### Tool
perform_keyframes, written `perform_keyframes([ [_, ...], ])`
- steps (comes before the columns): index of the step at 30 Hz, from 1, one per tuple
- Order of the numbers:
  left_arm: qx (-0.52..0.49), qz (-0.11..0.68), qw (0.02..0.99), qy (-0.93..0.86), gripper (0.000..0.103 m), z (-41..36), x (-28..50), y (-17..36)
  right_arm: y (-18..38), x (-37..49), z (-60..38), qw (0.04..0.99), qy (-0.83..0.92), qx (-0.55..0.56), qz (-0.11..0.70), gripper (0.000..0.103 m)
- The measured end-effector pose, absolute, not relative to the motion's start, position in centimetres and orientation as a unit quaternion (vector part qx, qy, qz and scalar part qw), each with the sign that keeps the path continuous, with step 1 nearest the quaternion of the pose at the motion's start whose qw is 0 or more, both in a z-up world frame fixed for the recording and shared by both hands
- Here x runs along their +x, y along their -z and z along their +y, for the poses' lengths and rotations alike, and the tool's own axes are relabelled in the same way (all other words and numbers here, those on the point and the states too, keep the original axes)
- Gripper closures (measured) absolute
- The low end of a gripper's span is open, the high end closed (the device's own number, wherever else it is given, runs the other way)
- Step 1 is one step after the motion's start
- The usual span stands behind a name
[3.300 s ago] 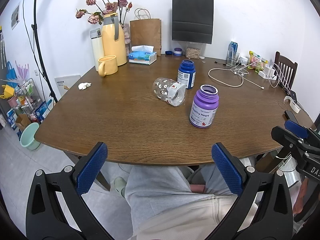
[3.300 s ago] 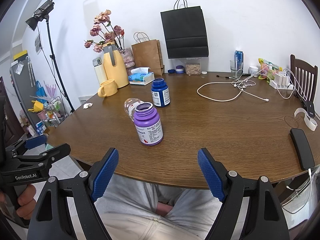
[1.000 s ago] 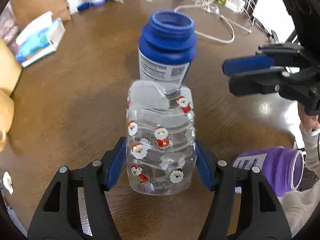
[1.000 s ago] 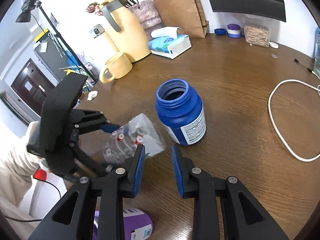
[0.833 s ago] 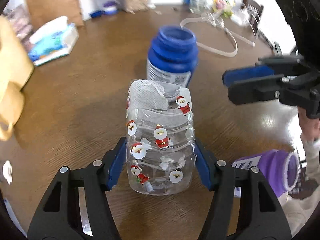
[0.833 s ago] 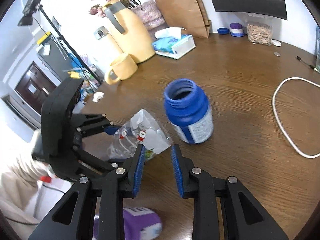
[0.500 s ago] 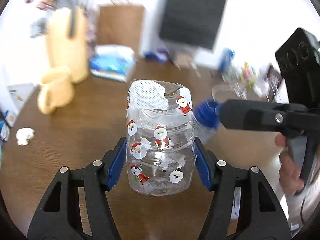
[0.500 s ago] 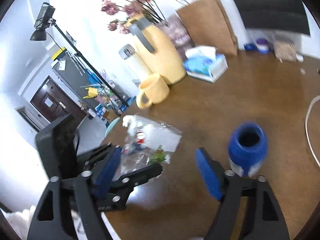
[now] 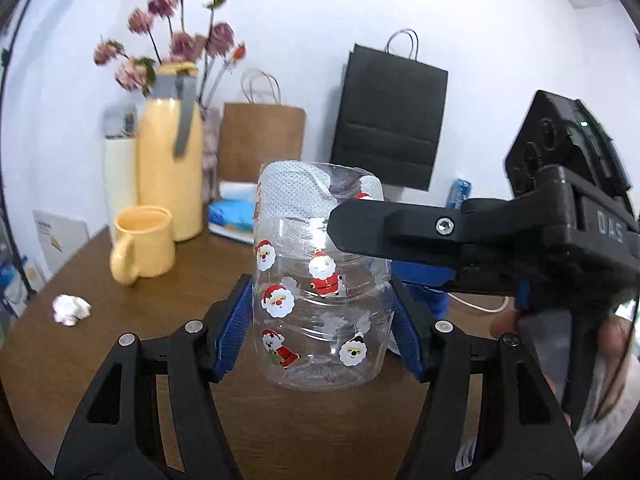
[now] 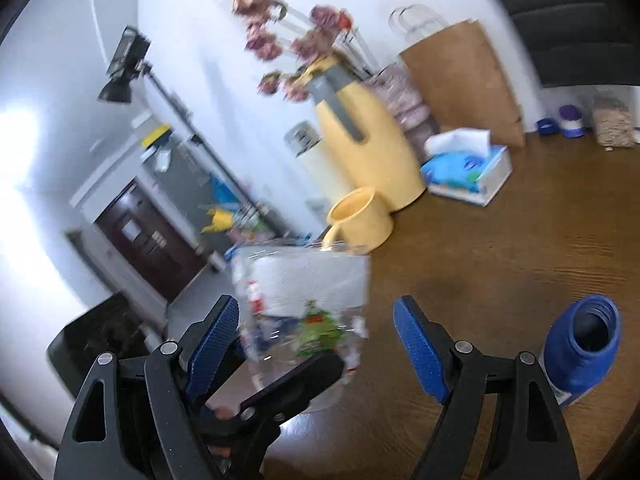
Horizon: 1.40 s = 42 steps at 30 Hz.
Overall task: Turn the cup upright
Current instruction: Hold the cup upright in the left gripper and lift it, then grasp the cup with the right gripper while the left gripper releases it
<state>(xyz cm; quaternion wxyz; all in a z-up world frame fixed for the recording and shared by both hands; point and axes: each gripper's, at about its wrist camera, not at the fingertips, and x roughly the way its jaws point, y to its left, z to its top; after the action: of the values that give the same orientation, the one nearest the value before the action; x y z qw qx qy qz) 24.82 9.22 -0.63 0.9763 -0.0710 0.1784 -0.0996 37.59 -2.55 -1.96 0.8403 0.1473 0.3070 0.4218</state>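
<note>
Left hand-held gripper (image 9: pixel 322 320) clamps Santa-sticker cup (image 9: pixel 320 280).

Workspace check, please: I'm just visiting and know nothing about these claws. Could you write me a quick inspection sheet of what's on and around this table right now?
Surface: brown wooden table, mostly bare near the cup.
Job's things: clear Santa-print cup, mouth up, white liner at its top; whether its base touches the table cannot be told.
Clutter: yellow mug, yellow thermos, tissue box, open blue jar, crumpled white paper, brown bag, black bag, dried flowers.
Grippers: left claw shut on the cup's sides; right claw open, spread around the cup.
Cables: white cable, a short stretch behind the right claw.
Surroundings: white wall, dark door, light stand.
</note>
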Motion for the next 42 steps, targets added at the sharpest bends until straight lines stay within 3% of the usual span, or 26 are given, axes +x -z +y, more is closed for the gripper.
perform_keyframes([
  [12, -0.097, 0.165, 0.979, 0.074, 0.043, 12.0, 22.9, 1.5, 0.5, 30.5, 2.4, 0.917, -0.336, -0.003, 0.217, 0.019],
  [22, -0.098, 0.14, 0.976, 0.137, 0.042, 8.1, 22.7, -0.6, -1.4, 26.9, -4.4, 0.938, -0.317, 0.082, 0.113, 0.019],
  [28, -0.118, 0.167, 0.96, 0.192, 0.042, 2.7, 23.9, -1.1, -0.8, 24.8, -10.9, 0.954, -0.271, 0.129, 0.017, 0.019],
  [38, -0.041, 0.227, 0.943, 0.241, 0.042, -8.9, 27.8, 1.3, 2.7, 32.5, -20.2, 0.911, -0.264, 0.218, 0.229, 0.019],
  [39, -0.03, 0.225, 0.943, 0.244, 0.042, -9.7, 27.8, 1.3, 2.8, 33.1, -21.0, 0.902, -0.276, 0.219, 0.249, 0.02],
  [40, -0.023, 0.225, 0.942, 0.25, 0.041, -10.3, 27.8, 1.3, 2.9, 33.6, -21.7, 0.897, -0.281, 0.22, 0.262, 0.028],
  [42, -0.021, 0.231, 0.939, 0.254, 0.039, -11.1, 28.1, 1.5, 3.0, 33.9, -22.9, 0.888, -0.29, 0.218, 0.282, 0.031],
])
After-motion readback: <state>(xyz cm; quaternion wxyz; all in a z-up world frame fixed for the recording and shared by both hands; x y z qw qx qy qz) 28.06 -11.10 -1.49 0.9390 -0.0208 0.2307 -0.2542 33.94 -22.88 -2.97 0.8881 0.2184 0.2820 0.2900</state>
